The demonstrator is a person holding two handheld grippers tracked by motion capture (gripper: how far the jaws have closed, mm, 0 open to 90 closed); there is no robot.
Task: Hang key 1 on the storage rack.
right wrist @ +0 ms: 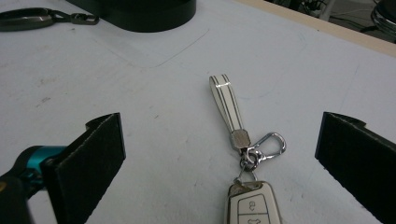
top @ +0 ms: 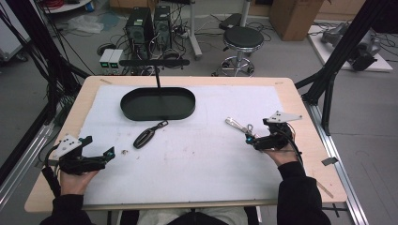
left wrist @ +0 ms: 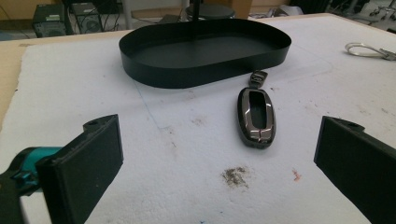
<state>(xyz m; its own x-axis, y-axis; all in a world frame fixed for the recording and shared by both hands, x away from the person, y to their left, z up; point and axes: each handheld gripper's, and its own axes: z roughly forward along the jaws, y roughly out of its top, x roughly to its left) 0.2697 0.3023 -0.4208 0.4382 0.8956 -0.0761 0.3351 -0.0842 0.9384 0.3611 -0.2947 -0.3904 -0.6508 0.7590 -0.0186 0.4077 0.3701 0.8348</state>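
On the white mat (top: 197, 154), dark key fob (left wrist: 256, 117) lengthwise toward tray (left wrist: 205, 70)

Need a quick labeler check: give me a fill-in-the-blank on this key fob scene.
1. The black tray on the white mat is ____.
2. The dark fob lies ahead of the ____ gripper.
3. The white fob carries a white ____ and a clip.
4. Both the left gripper and the right gripper have jaws that stand ____.

Missing words: empty; left; strap; open
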